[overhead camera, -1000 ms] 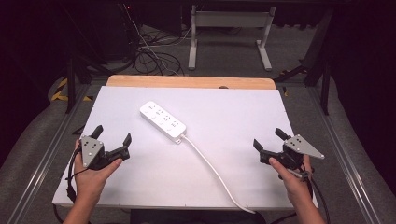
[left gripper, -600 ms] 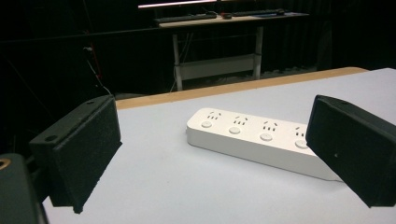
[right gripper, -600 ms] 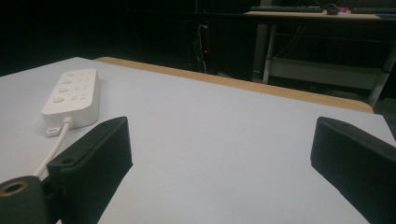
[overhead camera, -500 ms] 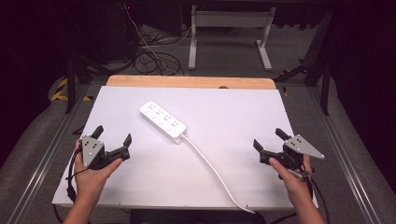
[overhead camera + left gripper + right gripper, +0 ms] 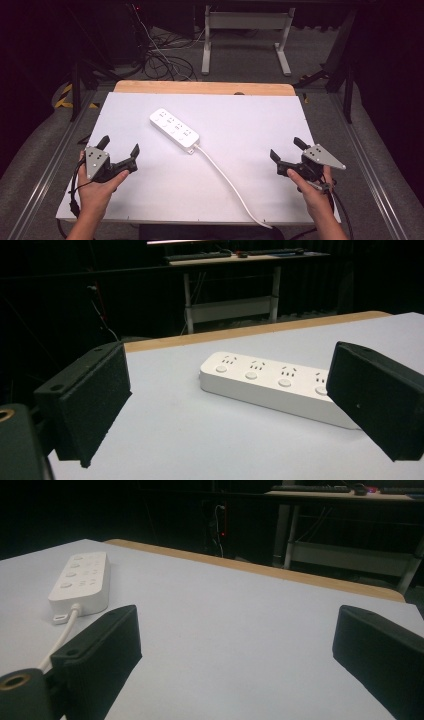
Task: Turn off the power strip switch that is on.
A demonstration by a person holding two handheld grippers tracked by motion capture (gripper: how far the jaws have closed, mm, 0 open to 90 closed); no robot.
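Left tool [image 5: 119, 148] jaws apart, nothing between them, held low over the worktop [image 5: 250, 125] near its left front corner. Right tool [image 5: 289, 148] likewise apart and empty, near the right front edge. Strip [image 5: 174, 129] lies flat on the worktop, mid-left and toward the far side, angled, well apart from both tools. Left gripper view looks straight at the strip [image 5: 270, 385], four sockets with buttons up. Cord [image 5: 227, 181] leaves its near end and runs off the front edge between the tools.
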